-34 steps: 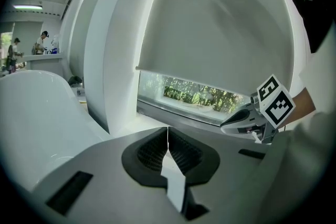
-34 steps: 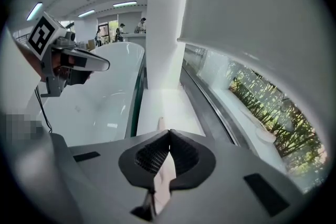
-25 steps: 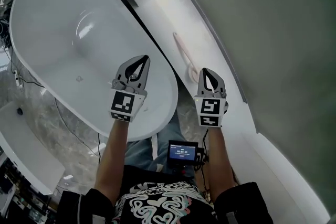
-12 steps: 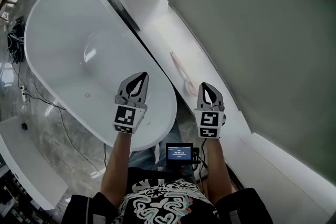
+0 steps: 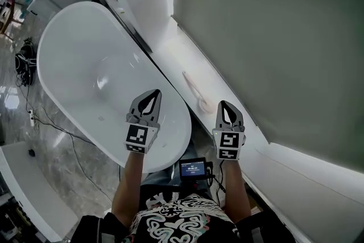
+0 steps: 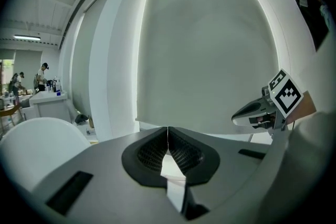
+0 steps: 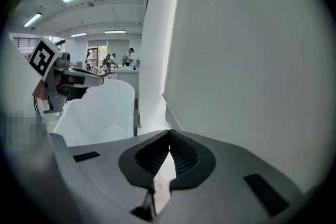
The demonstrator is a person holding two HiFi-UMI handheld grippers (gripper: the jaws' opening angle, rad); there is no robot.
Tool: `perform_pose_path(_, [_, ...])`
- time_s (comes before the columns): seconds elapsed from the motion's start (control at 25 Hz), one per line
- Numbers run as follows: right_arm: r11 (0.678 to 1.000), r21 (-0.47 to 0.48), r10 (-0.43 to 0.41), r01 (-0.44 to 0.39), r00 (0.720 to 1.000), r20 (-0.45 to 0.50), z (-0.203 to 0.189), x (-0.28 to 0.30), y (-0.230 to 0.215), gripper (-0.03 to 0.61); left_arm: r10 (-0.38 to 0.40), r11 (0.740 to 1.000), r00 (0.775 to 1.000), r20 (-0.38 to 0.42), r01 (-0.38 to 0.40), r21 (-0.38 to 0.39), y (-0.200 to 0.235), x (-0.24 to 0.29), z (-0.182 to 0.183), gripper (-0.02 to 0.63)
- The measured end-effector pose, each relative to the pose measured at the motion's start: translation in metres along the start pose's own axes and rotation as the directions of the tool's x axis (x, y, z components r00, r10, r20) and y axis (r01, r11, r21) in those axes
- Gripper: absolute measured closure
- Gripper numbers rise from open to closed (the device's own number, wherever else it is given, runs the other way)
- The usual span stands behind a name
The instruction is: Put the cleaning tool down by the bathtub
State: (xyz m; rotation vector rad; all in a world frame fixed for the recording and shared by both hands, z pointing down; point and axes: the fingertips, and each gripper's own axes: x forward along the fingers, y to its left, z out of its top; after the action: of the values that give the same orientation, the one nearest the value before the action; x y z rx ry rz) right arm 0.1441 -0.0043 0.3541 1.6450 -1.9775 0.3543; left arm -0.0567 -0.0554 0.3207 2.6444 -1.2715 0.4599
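- Tongs check first: find the left tongs (image 5: 155, 93) pressed tip to tip with nothing between, and the right tongs (image 5: 223, 103) shut and bare the same way.
- Look for the cleaning tool (image 5: 193, 88): lying flat on the white ledge (image 5: 170, 47), between the bathtub (image 5: 74, 65) and the grey wall (image 5: 273, 37), just ahead of the right tongs and not touching them.
- Count the putting-down as most likely done, since neither pair holds anything.
- Check that the long pink handle rests fully on the ledge and does not hang over the edge on the tub side.
- Cannot tell from these views what kind of head sits on the near end of the tool.
- Lift the right tongs up and back, never forward, so as not to bump that near end.
- Hold the left tongs above the tub without knocking the rim.
- Go slow: probably a light tool on a smooth ledge, so one small nudge could make it slide.
- Leave well alone if flat and steady.
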Motion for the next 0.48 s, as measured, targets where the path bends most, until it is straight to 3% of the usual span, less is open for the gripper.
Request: perform_pose_path(0.48, [0.997, 0.016, -0.075, 0.074, 0.992, 0.097, 0.044, -0.080, -0.006, 0.551, -0.024, 0.999, 0.997, 0.077, 0.022, 0.038, -0.024, -0.050, 0.054, 0.597])
